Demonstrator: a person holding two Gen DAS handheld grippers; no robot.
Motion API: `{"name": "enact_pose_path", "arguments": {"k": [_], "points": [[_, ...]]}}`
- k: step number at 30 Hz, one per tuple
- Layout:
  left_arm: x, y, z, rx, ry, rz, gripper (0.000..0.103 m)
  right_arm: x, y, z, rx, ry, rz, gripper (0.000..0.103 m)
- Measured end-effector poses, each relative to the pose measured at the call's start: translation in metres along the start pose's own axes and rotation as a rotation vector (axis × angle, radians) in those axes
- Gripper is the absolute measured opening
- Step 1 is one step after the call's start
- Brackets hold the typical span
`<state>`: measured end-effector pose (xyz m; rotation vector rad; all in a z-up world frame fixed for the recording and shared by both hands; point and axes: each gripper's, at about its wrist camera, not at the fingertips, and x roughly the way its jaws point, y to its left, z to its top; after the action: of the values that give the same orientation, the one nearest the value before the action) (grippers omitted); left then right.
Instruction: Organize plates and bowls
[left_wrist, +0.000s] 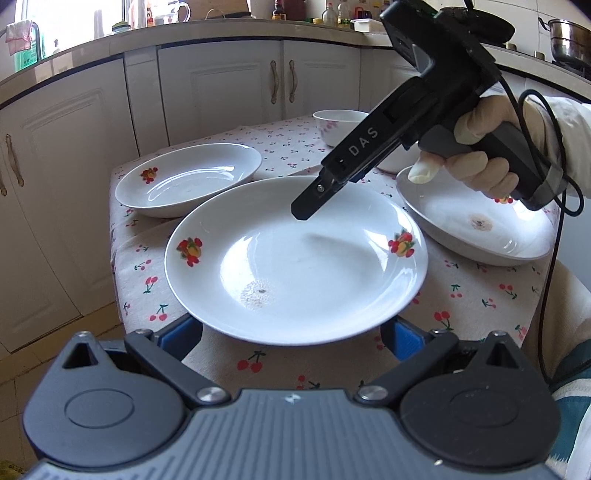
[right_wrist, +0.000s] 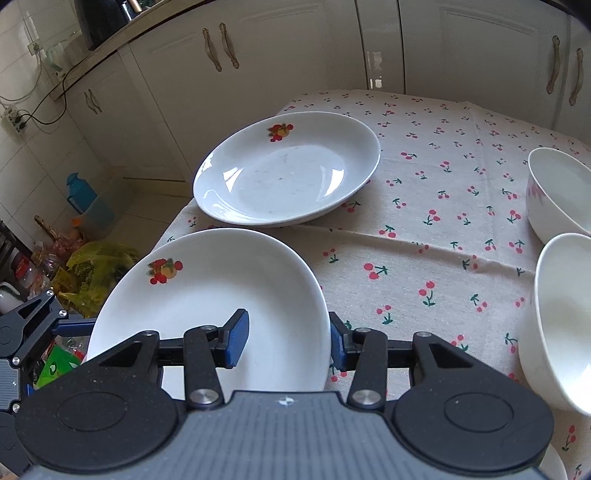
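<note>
A white plate with fruit prints (left_wrist: 295, 258) hangs slightly above the cherry-print tablecloth (left_wrist: 480, 295), near the table's front left corner. My right gripper (left_wrist: 306, 206), held by a gloved hand (left_wrist: 480, 162), is shut on the plate's far rim. In the right wrist view one pad of the right gripper (right_wrist: 286, 343) lies inside the plate (right_wrist: 207, 288) and the other outside the rim. My left gripper (left_wrist: 291, 338) is open, its blue fingers (left_wrist: 181, 336) spread wide under the plate's near edge. A second plate (left_wrist: 188, 181) (right_wrist: 288, 170) rests at the far left, a third plate (left_wrist: 476, 221) at the right.
Two white bowls (right_wrist: 557, 192) (right_wrist: 561, 325) stand on the table's right side; one bowl (left_wrist: 338, 125) shows at the back. White cabinets (left_wrist: 229, 88) close in behind. Bags and a blue jug (right_wrist: 81, 192) crowd the floor left of the table. A black cable (left_wrist: 554, 221) hangs from the right gripper.
</note>
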<state>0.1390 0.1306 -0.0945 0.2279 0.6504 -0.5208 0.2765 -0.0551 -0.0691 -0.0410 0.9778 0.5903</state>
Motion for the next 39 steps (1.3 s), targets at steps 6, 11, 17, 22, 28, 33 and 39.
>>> {"name": "enact_pose_path", "arguments": {"k": [6,11,17,22,28,33,39], "points": [[-0.001,0.000,-0.001,0.002,-0.010,-0.008,0.102,-0.001,-0.002,-0.001,0.006,0.001,-0.010,0.052],[0.000,-0.002,0.000,-0.002,-0.006,-0.006,0.102,-0.001,0.001,-0.001,-0.004,0.005,-0.016,0.062],[-0.007,-0.006,0.000,0.003,-0.008,0.019,0.102,-0.009,0.008,-0.001,-0.014,-0.018,-0.020,0.092],[-0.023,-0.010,-0.002,-0.018,-0.009,0.047,0.102,-0.033,0.012,-0.005,-0.033,-0.074,-0.035,0.100],[-0.049,-0.026,0.002,-0.080,-0.031,0.091,0.102,-0.075,0.022,-0.025,-0.070,-0.158,-0.069,0.103],[-0.065,-0.047,0.006,-0.119,-0.066,0.132,0.102,-0.107,0.023,-0.054,-0.059,-0.217,-0.094,0.103],[-0.072,-0.072,0.008,-0.132,-0.084,0.128,0.102,-0.131,0.016,-0.096,-0.026,-0.253,-0.162,0.103]]}}
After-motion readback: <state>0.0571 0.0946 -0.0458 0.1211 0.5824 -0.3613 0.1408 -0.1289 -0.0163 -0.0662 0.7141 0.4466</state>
